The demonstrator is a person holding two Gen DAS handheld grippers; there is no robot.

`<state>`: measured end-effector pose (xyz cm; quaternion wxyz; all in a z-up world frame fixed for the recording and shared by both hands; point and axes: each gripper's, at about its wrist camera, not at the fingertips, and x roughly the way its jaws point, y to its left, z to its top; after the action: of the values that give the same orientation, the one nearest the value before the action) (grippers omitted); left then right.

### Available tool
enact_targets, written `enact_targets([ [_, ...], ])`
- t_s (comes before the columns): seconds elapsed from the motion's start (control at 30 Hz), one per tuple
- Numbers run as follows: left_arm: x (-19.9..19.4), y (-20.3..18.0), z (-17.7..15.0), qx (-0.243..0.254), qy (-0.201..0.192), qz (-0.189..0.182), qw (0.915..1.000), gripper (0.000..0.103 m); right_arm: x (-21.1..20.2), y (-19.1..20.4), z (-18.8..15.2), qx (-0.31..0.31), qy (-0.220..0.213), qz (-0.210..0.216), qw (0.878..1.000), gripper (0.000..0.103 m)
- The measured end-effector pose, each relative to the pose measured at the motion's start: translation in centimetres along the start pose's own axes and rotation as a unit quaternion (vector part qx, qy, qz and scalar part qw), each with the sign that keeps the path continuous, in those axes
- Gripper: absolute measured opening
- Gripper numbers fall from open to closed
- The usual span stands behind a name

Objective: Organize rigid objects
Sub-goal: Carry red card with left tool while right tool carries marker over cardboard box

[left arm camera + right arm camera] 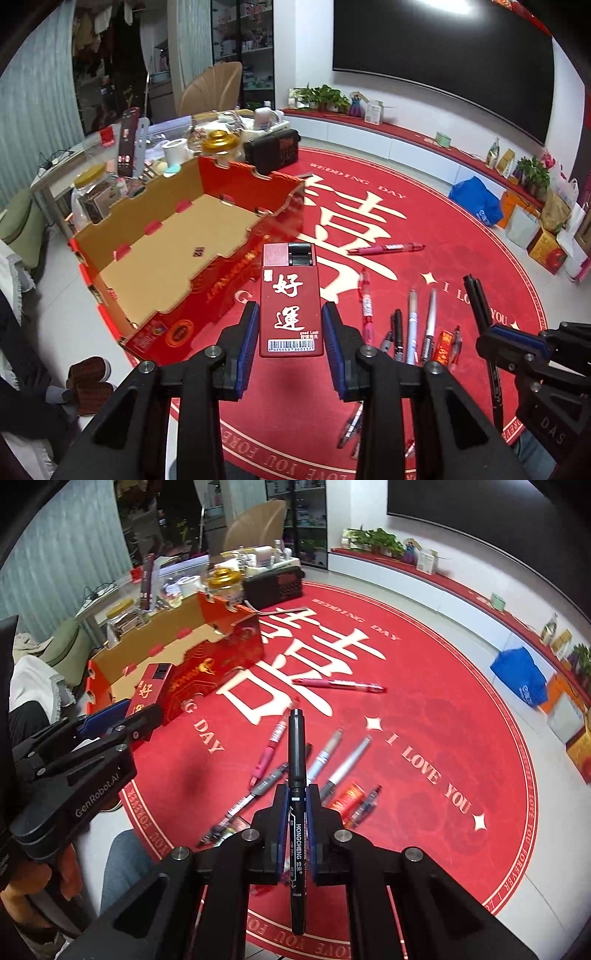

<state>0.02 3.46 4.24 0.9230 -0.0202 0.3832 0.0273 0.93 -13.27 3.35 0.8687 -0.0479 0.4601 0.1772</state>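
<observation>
With our left gripper [289, 321] clamped on the red lighter [290, 306] and our right gripper [296, 803] on the black marker [296, 801], both above the rug [424, 709], we next carry them over the box's [177, 240] near edge.

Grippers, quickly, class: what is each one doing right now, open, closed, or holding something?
Left gripper: closed on the red lighter.
Right gripper: closed on the black marker.
</observation>
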Motion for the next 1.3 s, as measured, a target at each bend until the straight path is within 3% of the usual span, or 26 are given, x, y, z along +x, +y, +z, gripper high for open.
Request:
enact_targets([
  [0.4, -1.1, 5.7, 2.2, -0.04, -0.031, 0.057, 0.9971, 0.037, 0.8, 6.0, 4.9, -0.049, -0.03, 0.044, 0.997, 0.01],
  [0.67, -1.4, 10.3, 3.1, -0.074, -0.041, 0.11, 0.9904, 0.037, 1.7, 10.0, 8.0, -0.078, -0.046, 0.075, 0.993, 0.01],
  [1.1, -0.2, 12.3, 3.1, -0.092, -0.034, 0.122, 0.9876, 0.037, 3.1, 12.5, 10.0, -0.086, -0.045, 0.095, 0.991, 0.01],
  [1.3, 1.1, 13.8, 4.7, -0.104, -0.034, 0.13, 0.9855, 0.037, 4.0, 12.8, 11.9, -0.073, -0.043, 0.113, 0.99, 0.01],
])
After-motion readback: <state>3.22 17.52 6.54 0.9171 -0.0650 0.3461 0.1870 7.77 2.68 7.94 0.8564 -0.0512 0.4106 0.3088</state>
